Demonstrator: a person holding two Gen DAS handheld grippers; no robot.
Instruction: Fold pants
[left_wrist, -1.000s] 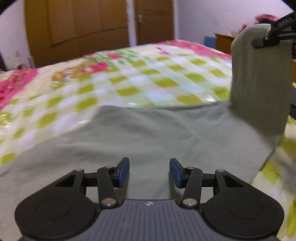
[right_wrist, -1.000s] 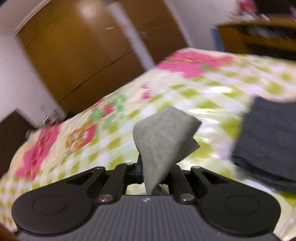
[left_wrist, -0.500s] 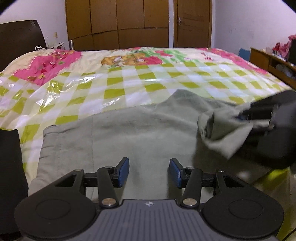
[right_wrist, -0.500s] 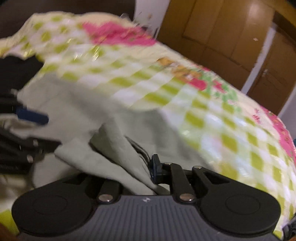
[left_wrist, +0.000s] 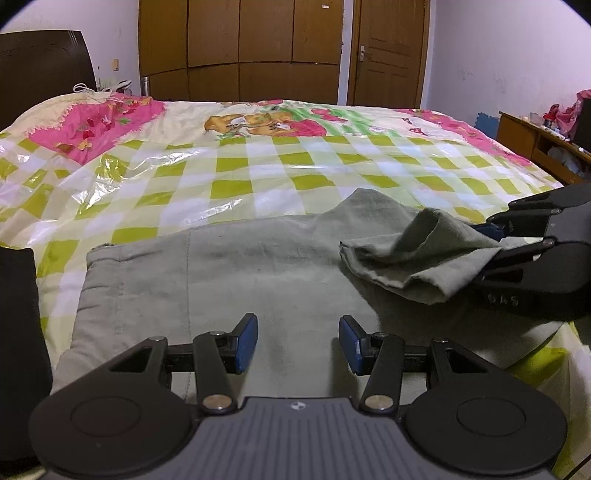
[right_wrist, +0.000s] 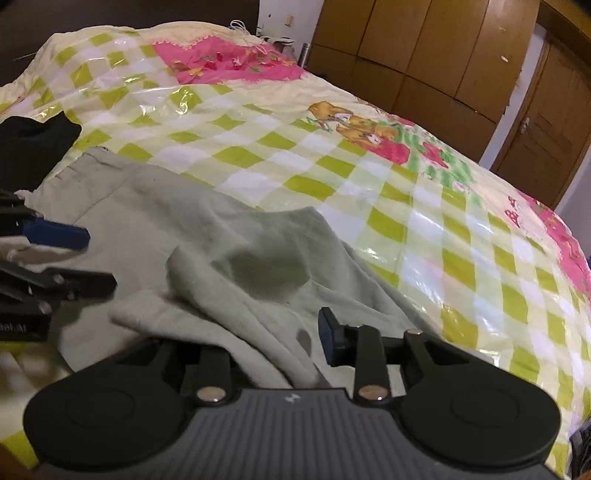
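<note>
**Layout: pants on bed, both grippers at near edge**

Pants (left_wrist: 229, 273) lie flat on the bed (left_wrist: 295, 162), along its near edge. Waistband end toward the near left corner, just beside a dark garment (left_wrist: 18, 332) at that corner. Leg end (left_wrist: 406, 258) lies doubled back on top of the pants, right of centre. Right gripper (right_wrist: 280, 332) sits at the near right edge, leg end draped over it. Left gripper (left_wrist: 297, 343) hovers over the pants' middle. Wardrobe (left_wrist: 240, 48) and door (left_wrist: 388, 51) stand behind the bed's far edge; shelf (left_wrist: 535, 136) off its right edge.

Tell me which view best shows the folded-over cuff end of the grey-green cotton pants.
Left wrist: the folded-over cuff end shows side-on, at the right gripper. Right wrist shows the cuff crumpled, partly hidden by the gripper body.
</note>
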